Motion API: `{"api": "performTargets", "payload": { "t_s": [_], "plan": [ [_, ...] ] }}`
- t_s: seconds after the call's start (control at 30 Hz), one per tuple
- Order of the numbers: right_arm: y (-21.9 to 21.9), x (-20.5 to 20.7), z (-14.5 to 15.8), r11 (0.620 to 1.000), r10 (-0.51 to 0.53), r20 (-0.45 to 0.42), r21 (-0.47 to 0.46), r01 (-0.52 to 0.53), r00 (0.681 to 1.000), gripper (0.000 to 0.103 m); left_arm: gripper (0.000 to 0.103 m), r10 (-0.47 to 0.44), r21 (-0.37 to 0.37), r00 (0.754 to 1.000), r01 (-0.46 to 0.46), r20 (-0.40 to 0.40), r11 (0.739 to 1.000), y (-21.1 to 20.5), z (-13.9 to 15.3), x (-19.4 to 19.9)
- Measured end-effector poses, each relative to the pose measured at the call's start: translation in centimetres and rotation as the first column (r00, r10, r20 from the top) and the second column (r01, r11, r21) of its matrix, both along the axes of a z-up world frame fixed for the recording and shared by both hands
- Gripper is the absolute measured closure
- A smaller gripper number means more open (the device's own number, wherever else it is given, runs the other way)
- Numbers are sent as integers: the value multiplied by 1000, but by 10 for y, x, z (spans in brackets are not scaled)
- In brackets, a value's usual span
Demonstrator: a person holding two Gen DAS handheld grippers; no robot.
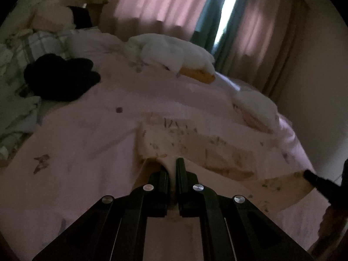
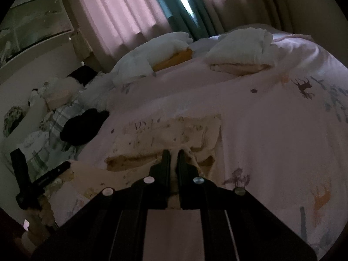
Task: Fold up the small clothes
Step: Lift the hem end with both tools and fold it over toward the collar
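Dim bedroom: we hold cream patterned small garment (image 1: pixel 195 145) lifted at near edge over pink printed bedspread (image 1: pixel 87 134), rest of it lying flat ahead. Our black left gripper (image 1: pixel 171 165) clamped on one fold of cloth, black right gripper (image 2: pixel 171 155) pinching another (fabric visible between both pairs of fingers). Folded white pile (image 2: pixel 241 50) by far edge, black crumpled garment (image 1: pixel 63 76) lying left

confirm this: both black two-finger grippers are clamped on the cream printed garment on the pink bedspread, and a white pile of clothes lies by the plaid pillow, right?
Not quite: the pile of clothes by the plaid pillow is black, as the left wrist view shows. The rest stands.
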State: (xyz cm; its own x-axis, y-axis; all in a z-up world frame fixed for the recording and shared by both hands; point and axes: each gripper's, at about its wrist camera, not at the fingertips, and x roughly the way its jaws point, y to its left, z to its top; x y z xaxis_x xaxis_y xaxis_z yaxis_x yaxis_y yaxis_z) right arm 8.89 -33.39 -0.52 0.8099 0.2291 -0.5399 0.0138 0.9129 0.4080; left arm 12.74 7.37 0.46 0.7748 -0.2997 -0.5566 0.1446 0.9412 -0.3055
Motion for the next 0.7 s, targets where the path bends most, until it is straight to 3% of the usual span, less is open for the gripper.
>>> {"api": "performTargets", "payload": {
  "t_s": [0.4,0.7],
  "plan": [
    [1,59,-2,996,-23,-42,-82,20,999,96,98,42,22,999,-42,-19,999,-12,-10,59],
    [-11,123,-43,987,-82,-183,-150,55,980,96,98,42,87,993,-33,-107,996,-30,-53,124]
  ]
}}
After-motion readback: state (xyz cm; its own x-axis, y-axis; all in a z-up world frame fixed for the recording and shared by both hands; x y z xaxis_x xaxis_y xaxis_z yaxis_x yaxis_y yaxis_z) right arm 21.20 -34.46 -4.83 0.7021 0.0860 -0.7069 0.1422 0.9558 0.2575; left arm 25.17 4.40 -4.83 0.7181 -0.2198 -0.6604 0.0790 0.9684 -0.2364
